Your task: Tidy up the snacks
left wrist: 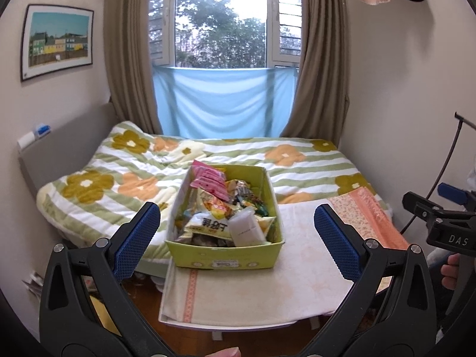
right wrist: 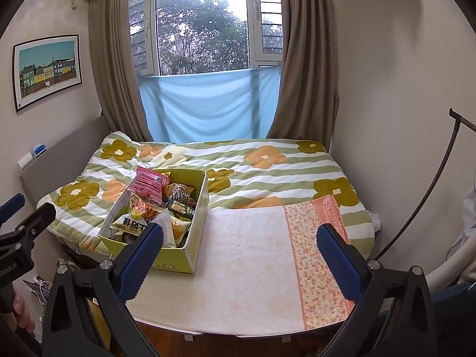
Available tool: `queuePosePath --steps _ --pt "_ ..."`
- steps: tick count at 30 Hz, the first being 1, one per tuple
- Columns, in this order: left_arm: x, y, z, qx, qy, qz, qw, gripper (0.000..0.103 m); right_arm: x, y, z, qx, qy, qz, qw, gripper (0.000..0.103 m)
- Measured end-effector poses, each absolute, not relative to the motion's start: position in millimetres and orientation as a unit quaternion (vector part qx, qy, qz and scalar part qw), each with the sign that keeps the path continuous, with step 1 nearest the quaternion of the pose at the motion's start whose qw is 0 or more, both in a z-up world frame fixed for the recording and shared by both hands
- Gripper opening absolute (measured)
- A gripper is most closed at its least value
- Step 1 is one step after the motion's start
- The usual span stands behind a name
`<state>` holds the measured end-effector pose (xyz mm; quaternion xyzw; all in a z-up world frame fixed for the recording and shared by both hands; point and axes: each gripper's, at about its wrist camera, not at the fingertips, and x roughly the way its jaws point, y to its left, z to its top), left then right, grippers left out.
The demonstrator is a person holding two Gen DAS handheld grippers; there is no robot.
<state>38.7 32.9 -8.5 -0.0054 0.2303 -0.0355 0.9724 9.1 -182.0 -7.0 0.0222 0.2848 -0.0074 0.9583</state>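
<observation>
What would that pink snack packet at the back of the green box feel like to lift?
Probably light and crinkly: the pink packet looks like thin film puffed with air. It may flex or slip between the pads, and its contents could crush if squeezed hard. It sits on top of the pile in the green box, so it should lift free.

Beside the lime-green box (left wrist: 226, 255), a green-striped, flower-patterned blanket (left wrist: 125, 172); behind it, pale-blue cloth (left wrist: 223, 101) between brown curtains (left wrist: 128, 59).

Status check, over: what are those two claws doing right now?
Both grippers, left and right, open, empty. Snack box full, untouched on table. Nothing in the way.
</observation>
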Motion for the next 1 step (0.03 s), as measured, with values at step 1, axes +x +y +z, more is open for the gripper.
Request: queuePosePath --steps 1 --pt "39.6 33.6 -9.2 -0.009 0.232 -0.035 0.972 0.103 9.7 -182.4 -7.5 0.022 0.286 -0.007 0.958 0.103"
